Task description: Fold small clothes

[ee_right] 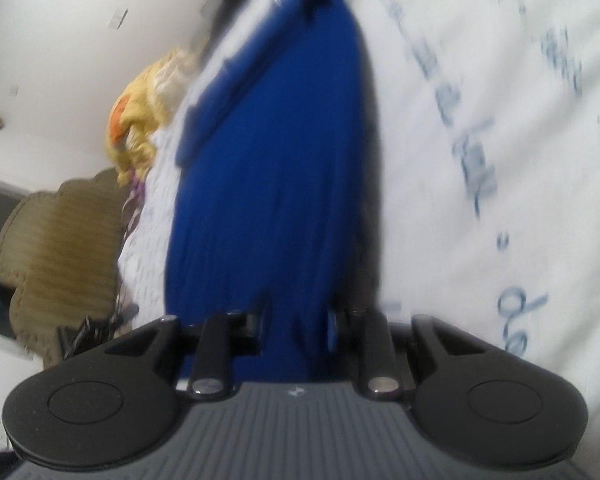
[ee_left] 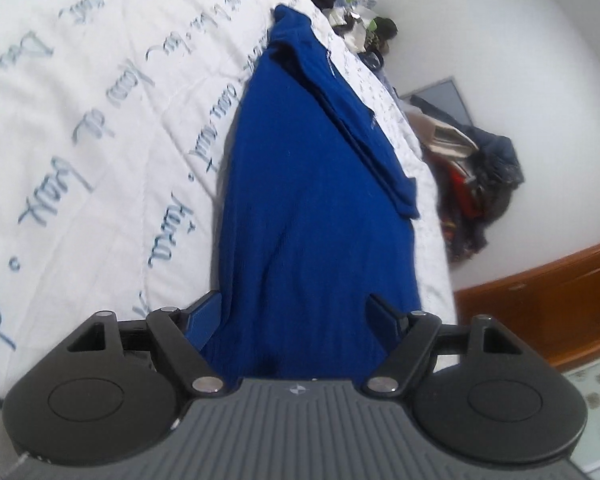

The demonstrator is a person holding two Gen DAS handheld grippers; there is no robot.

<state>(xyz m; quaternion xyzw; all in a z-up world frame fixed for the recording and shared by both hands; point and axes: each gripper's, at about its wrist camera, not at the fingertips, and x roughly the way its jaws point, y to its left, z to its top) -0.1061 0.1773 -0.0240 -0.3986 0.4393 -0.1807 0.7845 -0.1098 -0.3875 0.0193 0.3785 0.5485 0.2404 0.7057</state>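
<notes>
In the left wrist view, white bedding (ee_left: 100, 128) printed with pale blue script is filling the left side, and a blue garment (ee_left: 300, 200) is lying along the bed, running from the claw up toward the far edge, with a sleeve folded over its right side. The left claw (ee_left: 296, 312) is standing spread, its fingers (ee_left: 206, 316) flanking the near end of the cloth without pinching it. To the right, a pile of dark clothes (ee_left: 484, 184) is sitting on the floor beside a wooden board (ee_left: 540, 304). In the blurred right wrist view, a yellow bundle (ee_right: 140, 128) and a tan mat (ee_right: 60, 248) are lying at the left, and the right claw (ee_right: 296, 328) is pinching the near edge of the blue garment (ee_right: 284, 160), the white bedding (ee_right: 500, 140) spreading to its right.
</notes>
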